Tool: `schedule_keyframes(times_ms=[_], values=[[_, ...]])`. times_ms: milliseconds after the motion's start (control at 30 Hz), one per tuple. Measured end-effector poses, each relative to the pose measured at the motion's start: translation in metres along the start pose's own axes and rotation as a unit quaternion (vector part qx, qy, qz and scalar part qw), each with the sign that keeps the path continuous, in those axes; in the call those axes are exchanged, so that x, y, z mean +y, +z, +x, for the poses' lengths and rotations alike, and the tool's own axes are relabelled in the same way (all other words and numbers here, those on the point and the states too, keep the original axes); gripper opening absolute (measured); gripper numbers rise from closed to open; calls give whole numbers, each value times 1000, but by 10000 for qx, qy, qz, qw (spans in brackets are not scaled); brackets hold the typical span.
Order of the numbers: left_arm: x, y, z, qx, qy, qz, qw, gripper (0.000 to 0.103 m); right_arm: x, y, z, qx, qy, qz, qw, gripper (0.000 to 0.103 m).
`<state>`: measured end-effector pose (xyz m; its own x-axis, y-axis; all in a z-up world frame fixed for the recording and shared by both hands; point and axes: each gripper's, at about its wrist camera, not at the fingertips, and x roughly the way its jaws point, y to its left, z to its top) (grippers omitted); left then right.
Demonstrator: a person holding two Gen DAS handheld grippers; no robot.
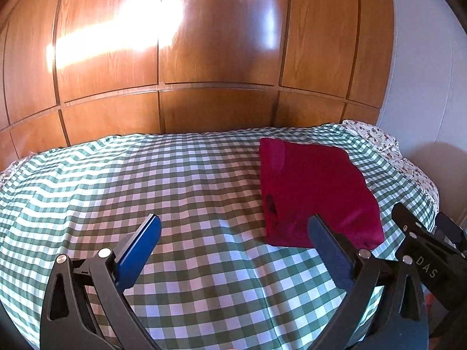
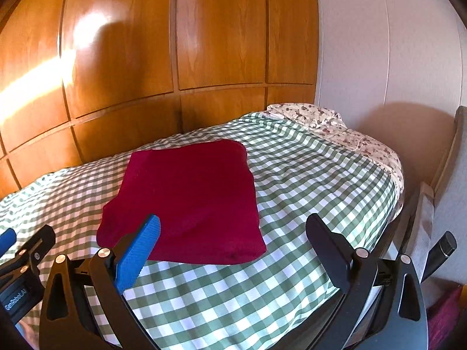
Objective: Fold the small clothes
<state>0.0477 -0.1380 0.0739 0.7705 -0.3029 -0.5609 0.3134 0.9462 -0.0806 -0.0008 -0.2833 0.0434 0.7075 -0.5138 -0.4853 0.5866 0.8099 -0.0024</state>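
Note:
A dark red garment (image 1: 315, 192) lies folded into a flat rectangle on the green-and-white checked bed cover (image 1: 186, 180). It also shows in the right wrist view (image 2: 192, 201), with a narrower flap at its near left corner. My left gripper (image 1: 233, 224) is open and empty, above the bed cover to the left of the garment. My right gripper (image 2: 233, 224) is open and empty, above the garment's near edge; its left blue finger (image 2: 140, 250) overlaps the cloth in view. The right gripper also shows at the right edge of the left wrist view (image 1: 420, 242).
A wooden panelled wardrobe (image 1: 204, 58) stands behind the bed. A floral sheet (image 2: 335, 128) shows at the bed's far right end, by a white wall (image 2: 394, 58). A grey upholstered piece (image 2: 455, 175) stands to the right of the bed.

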Motion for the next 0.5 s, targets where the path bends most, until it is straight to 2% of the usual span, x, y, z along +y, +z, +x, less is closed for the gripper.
schedule_keyframes(times_ms=[500], values=[[0, 0, -1, 29, 59, 38, 10000, 101, 1, -4, 3, 52, 51, 27, 10000, 99]])
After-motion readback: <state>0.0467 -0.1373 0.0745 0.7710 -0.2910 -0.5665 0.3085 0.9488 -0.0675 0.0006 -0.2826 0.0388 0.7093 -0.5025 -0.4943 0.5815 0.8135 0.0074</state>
